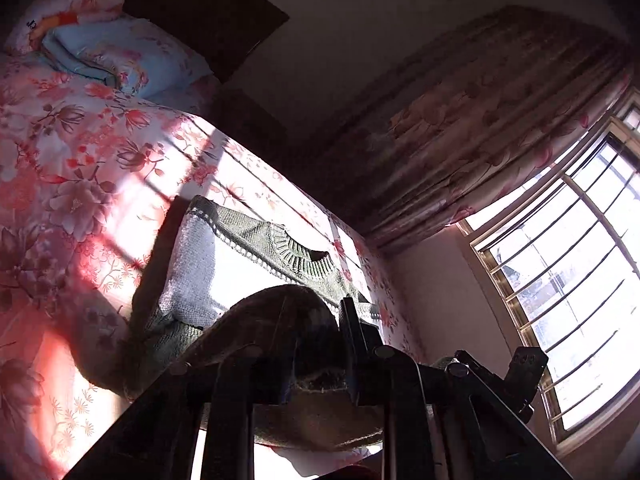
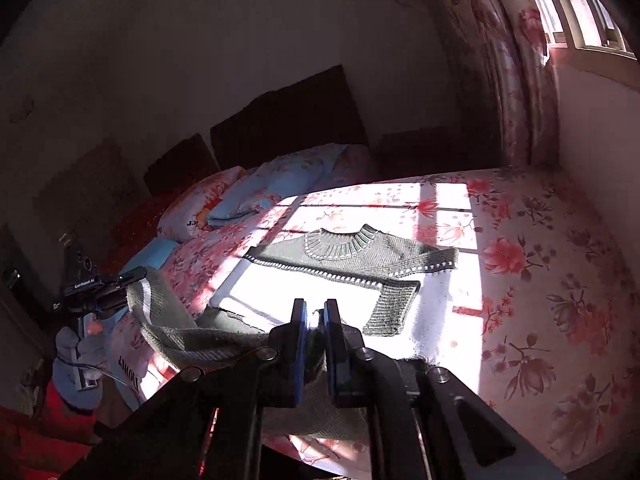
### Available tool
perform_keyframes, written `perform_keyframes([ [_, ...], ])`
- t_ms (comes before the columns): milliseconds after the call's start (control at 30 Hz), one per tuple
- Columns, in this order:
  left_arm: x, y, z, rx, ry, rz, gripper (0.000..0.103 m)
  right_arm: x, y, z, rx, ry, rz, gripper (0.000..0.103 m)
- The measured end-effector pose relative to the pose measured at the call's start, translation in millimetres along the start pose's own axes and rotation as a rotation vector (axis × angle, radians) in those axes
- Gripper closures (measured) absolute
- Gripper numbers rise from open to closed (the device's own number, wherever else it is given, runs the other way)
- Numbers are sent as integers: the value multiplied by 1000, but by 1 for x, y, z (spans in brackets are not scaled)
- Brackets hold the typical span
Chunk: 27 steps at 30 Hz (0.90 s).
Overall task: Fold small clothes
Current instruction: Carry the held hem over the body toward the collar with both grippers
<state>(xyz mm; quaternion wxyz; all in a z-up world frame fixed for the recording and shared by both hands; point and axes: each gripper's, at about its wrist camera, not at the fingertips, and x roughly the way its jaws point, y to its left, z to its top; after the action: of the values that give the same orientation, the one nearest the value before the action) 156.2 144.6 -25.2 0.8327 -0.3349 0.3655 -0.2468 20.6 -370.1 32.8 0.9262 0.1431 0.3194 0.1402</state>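
Here, my right hand-held gripper (image 2: 316,320) is clamped shut on the near hem of a small grey-green knitted sweater (image 2: 352,256), while my left hand-held gripper (image 2: 120,288) pinches the other hem corner. Ahead of both, the ribbed collar and sleeves lie flat on the floral bed (image 2: 540,280). The loose, stretchy knit could slip or sag unevenly if I lift lopsidedly, skewing the fold.

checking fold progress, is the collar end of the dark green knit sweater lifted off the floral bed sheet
No, the dark green knit sweater's ribbed collar lies flat on the pink floral bed sheet; only its near hem is raised, pinched in the right gripper.
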Motion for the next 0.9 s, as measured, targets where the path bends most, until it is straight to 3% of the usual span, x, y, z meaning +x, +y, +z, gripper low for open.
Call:
perform_keyframes([
  [33,15,7,9,-10,-2,65,0,18,-18,7,30,19,-57,92],
  [100,35,25,15,-48,3,158,0,42,-44,8,113,78,-78,78],
  [167,42,41,12,-58,24,212,0,51,-68,-3,197,110,-39,75],
  [233,39,54,2,-30,30,252,0,55,-77,-17,200,126,-6,75],
  [333,41,62,-8,33,66,268,0,65,-69,-29,117,177,-21,75],
  [467,52,50,-17,187,121,327,0,83,-47,-29,1,212,-27,75],
  [633,63,28,-23,346,144,370,0,101,-17,-35,-172,254,-110,76],
  [900,87,19,-15,476,207,413,0,98,-6,-50,-284,249,-199,78],
])
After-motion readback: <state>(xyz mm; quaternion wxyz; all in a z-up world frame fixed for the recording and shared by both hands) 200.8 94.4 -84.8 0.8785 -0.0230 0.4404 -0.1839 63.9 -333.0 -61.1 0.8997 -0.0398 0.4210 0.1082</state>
